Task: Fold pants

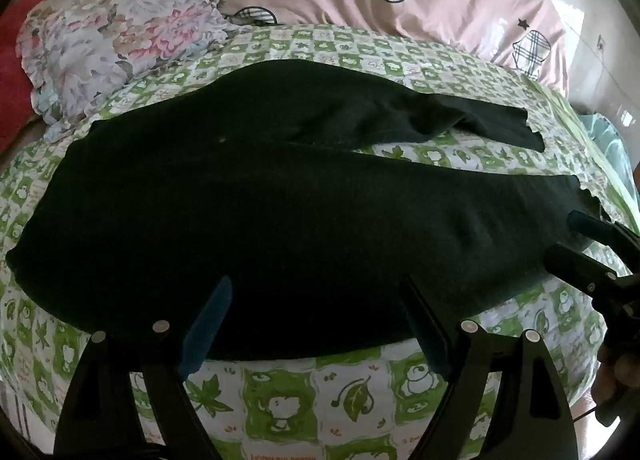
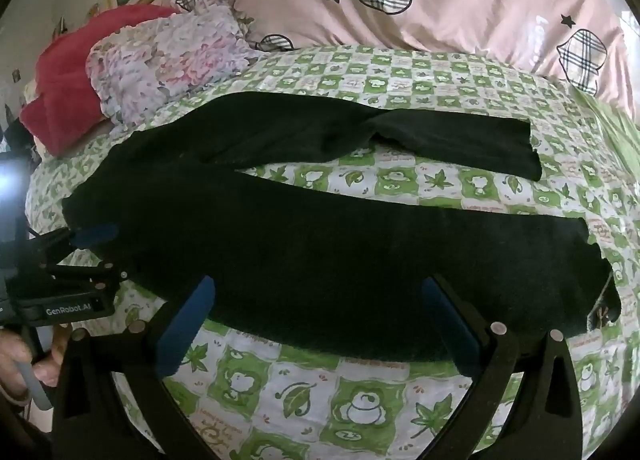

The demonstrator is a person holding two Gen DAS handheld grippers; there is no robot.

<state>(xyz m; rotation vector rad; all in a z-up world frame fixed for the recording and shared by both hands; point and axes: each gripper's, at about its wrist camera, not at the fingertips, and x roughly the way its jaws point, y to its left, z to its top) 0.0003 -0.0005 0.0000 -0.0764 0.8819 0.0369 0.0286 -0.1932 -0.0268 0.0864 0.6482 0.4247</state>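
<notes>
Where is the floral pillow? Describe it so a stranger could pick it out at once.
Start at the bed with the green-and-white cartoon sheet, where the black pants lie spread out. Look beyond the waist end of the pants, towards the pink quilt: the floral pillow lies there against a red blanket. It alone has a pale flower print and a frilled edge.

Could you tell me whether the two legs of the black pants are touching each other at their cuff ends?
Apart. The right wrist view shows a wide strip of green sheet between the far leg and near leg.
</notes>
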